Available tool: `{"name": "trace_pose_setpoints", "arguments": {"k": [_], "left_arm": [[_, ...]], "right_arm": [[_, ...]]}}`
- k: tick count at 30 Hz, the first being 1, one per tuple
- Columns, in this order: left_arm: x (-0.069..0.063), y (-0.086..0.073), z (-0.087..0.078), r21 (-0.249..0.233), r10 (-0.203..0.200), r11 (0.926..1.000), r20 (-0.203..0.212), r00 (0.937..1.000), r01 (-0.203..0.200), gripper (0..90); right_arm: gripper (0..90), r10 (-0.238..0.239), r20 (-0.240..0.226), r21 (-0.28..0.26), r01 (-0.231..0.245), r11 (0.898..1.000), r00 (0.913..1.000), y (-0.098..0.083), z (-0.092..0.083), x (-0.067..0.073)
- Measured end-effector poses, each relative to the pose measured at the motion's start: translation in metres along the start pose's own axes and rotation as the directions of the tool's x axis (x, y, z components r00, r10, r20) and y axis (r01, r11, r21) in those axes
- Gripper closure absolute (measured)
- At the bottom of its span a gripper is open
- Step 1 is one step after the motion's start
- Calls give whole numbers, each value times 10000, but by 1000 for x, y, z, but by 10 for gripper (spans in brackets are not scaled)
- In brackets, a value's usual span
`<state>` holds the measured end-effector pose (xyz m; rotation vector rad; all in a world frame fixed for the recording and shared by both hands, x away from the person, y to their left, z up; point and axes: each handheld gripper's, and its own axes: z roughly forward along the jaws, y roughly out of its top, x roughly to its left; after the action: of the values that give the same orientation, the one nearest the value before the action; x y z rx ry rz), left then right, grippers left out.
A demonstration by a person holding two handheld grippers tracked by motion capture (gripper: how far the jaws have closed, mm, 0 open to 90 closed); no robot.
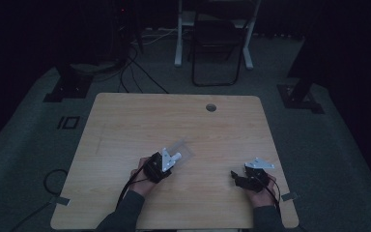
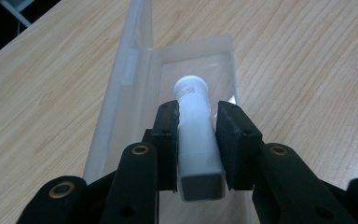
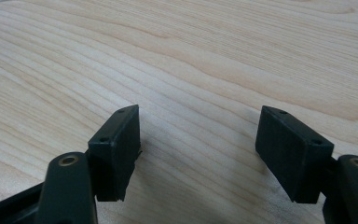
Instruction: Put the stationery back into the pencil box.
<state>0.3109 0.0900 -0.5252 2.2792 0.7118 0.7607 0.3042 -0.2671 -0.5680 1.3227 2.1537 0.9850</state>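
Observation:
A small white tube (image 2: 196, 135) with a round cap and a square end sits clamped between the pads of my left gripper (image 2: 198, 121). It hangs over an open clear plastic case (image 2: 121, 88) lying on the wooden table (image 2: 42, 93). From the high view the left gripper (image 1: 170, 161) holds the white tube (image 1: 176, 156) at the near edge of the clear case (image 1: 186, 148), left of the table's middle. My right gripper (image 1: 233, 175) rests low near the front right of the table, and its jaws (image 3: 198, 140) stand wide apart over bare wood.
The table (image 1: 125, 125) has a round cable hole (image 1: 211, 107) near its far edge. Beyond it stand a folding chair (image 1: 217, 43) and a white desk frame (image 1: 178, 34). Cables lie on the carpet at left (image 1: 53, 179).

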Motion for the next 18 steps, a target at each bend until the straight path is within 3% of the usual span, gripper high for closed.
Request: {"name": "trace_pose_setpoints", "arguments": {"k": [12,18], "left_arm": [[-2,1,-5,-157,61,9999,41,10000,-60,665],[-7,-1,-11,-464,-117,9988,559,9984,143,636]], "right_arm": [[305,3,0,-4,-3,10000,10000,0,0,0],[305,-4,3,0,4,10000,10000,-1,-1,0]]}}
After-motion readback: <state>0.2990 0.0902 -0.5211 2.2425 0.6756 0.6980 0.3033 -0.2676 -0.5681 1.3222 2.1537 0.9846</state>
